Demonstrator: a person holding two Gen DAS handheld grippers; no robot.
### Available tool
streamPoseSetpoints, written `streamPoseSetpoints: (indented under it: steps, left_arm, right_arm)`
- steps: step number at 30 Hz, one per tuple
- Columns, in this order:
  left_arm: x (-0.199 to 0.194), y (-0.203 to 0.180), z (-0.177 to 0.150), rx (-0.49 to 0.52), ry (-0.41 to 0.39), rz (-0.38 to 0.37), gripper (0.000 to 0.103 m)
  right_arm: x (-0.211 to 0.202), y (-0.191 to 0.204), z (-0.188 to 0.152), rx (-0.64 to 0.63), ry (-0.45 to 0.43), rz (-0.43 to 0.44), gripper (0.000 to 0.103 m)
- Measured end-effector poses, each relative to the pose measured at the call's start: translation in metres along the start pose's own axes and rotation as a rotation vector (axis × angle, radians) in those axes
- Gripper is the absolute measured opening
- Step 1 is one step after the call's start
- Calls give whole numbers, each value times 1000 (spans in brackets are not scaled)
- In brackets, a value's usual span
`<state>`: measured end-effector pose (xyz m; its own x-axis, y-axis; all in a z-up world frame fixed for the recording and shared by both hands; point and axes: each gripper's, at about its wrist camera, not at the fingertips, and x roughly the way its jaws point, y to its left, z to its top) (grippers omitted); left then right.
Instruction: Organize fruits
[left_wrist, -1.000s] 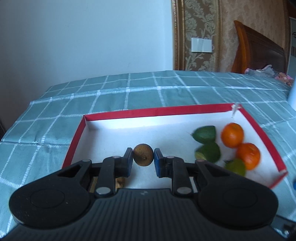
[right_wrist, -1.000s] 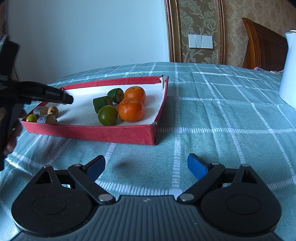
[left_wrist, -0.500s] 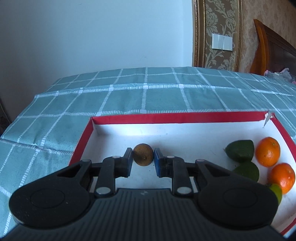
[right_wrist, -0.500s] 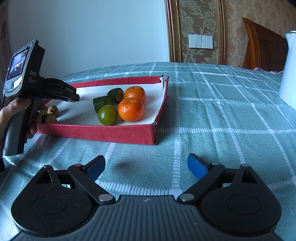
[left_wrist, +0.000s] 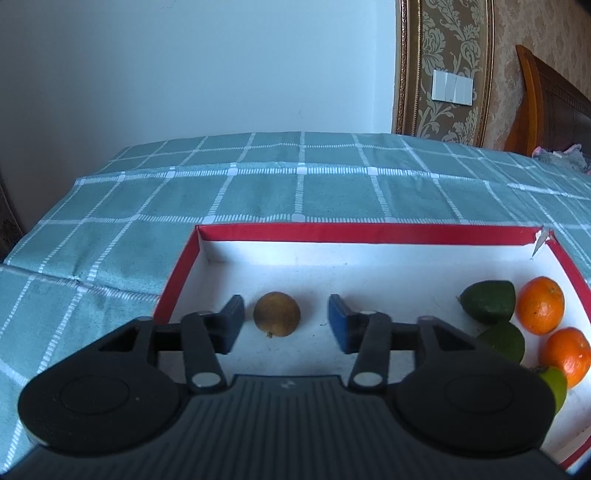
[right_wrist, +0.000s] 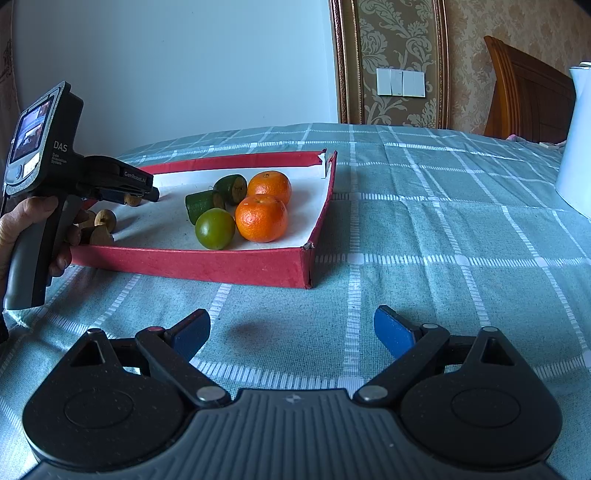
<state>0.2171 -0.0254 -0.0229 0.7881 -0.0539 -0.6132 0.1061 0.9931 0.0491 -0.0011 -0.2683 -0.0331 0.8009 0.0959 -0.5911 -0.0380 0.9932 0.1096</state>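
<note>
A red-walled tray (left_wrist: 354, 233) with a white floor lies on the checked cloth. My left gripper (left_wrist: 286, 320) hangs over its left end with jaws opening. A small brown round fruit (left_wrist: 276, 314) rests on the tray floor between the blue pads (left_wrist: 338, 323), touching neither. Two oranges (left_wrist: 540, 305), green cut fruit pieces (left_wrist: 488, 302) and a green round fruit (right_wrist: 215, 228) are grouped at the tray's right end. More brown fruits (right_wrist: 105, 218) lie in the tray's near left corner. My right gripper (right_wrist: 291, 332) stands open over bare cloth in front of the tray.
The teal checked tablecloth (right_wrist: 424, 229) spreads wide to the right of the tray. A white jug (right_wrist: 576, 147) stands at the far right edge. A person's hand (right_wrist: 22, 225) holds the left gripper's handle. A wooden headboard (right_wrist: 524, 99) and a wall lie beyond.
The left gripper's pads, earlier pressed on the brown fruit, have spread apart and the fruit now sits free on the tray floor. The left gripper shifted toward the tray's left end. The right gripper stayed still.
</note>
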Motion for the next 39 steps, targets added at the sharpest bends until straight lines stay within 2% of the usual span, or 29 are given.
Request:
streamPoseSetpoints:
  steps: [6,12,15,24,29,36,39]
  left_arm:
    - [-14,2,-5,11,-31,11,81]
    - [-40,3,-19,41,-71,15,83]
    - [-59,6,-25,31,-94,5,92]
    - [-101,16,-45,-30,-115,-47,96]
    - [-119,16,-64,-27,-110,-63,100]
    - [-136,23,-96,-71,-71,-108,103]
    - [-140,20,-107,-65,-49,-100,103]
  right_arm:
    - [0,0,0,0,0,0,96]
    - [0,0,0,0,0,-1,96]
    - [0,0,0,-1,0,-1,96]
    - [1,1,0,-15,5,-11,96]
    - [1,1,-1,-19,6,-14,96]
    - [1,10,-2,-47,15,-57,96]
    - [-3,15,-5,-28,3,-59,96]
